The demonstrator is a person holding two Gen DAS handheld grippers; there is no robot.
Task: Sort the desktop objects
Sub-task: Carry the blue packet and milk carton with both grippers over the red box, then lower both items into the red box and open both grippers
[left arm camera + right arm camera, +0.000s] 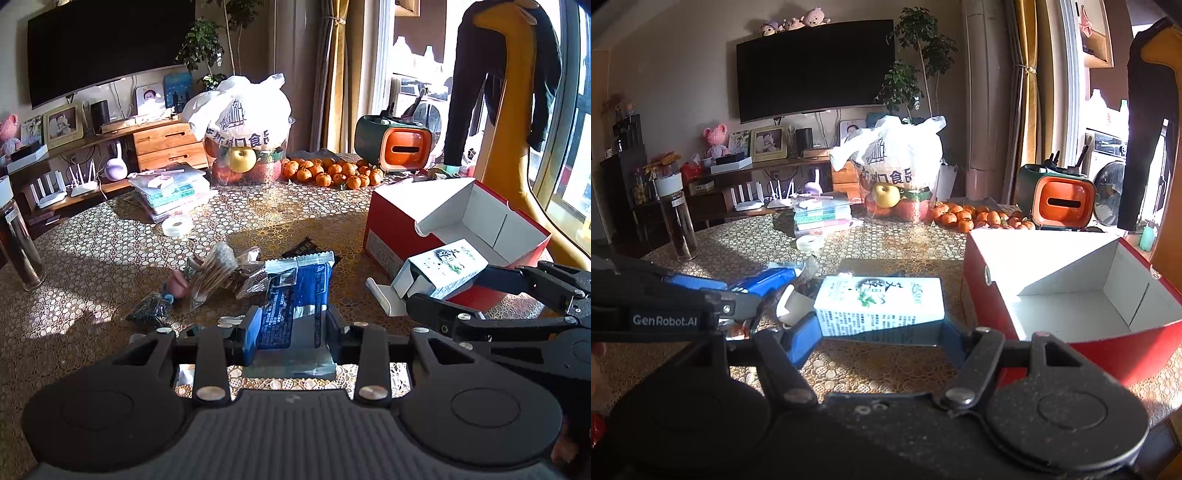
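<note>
Two black handheld claws work over a patterned round table (110,236): the left claw (290,326) is clamped on a blue foil snack packet (295,291), the right claw (881,330) grips a white-and-green paper carton (882,302), lifted just left of the open red cardboard box (1108,343).

Home living room: television (816,70), framed photos (769,143)

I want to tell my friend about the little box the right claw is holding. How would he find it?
Look for the big red box with the white inside, open on the patterned table. Just to its left, the right claw is shut on a small white carton. It is the only white box with green leaves and writing; the blue packet nearby is flat and shiny.
</note>
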